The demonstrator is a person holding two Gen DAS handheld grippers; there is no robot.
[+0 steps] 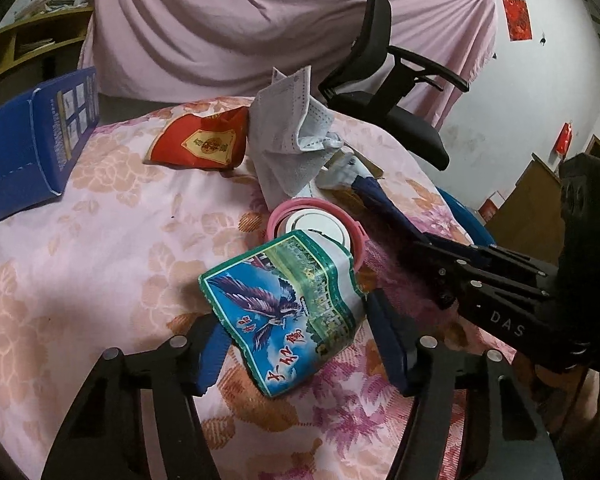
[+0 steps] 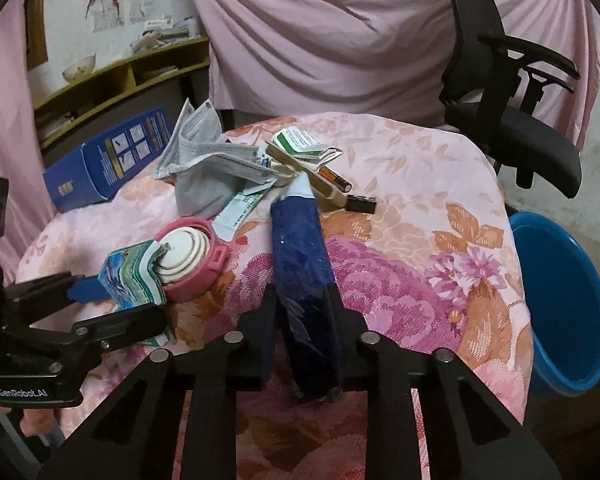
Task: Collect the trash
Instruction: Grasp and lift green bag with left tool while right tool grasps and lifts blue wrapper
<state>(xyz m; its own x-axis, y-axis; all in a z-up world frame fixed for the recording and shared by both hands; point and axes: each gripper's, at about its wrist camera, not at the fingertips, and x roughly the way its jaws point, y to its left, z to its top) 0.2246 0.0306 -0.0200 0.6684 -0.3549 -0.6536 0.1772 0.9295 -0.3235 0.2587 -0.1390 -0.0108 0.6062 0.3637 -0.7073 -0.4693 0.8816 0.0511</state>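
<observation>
Blue pads of the left gripper (image 1: pixel 296 344) sit on either side of a green and blue printed packet (image 1: pixel 284 312), one at its left edge and one at its right; both appear to touch it, though how firmly they press is hard to tell. That packet leans against a pink round container (image 1: pixel 354 232) with white rings inside, just beyond it on the flowered pink tablecloth (image 1: pixel 100 264).

Over on the right, the right gripper (image 2: pixel 300 196) has its pads nearly together, clamped on something pale at the tips; whether it is a slip of paper I cannot tell. Its blue fingers (image 2: pixel 300 248) reach up the middle of the right wrist view into the litter pile.

Around those tips lie a crumpled grey face mask (image 2: pixel 204 168), a green and white wrapper (image 2: pixel 300 142), a battery (image 2: pixel 336 180) and a small black clip (image 2: pixel 362 203).

Farther left, a red packet (image 1: pixel 200 142) lies flat, and a blue carton (image 1: pixel 28 144) rests at the far left edge of the table.

Off the table's right side, lower down, stands a blue plastic bucket (image 2: pixel 564 300). A black office chair (image 2: pixel 512 120) stands behind, against pink draped cloth (image 2: pixel 340 40).
</observation>
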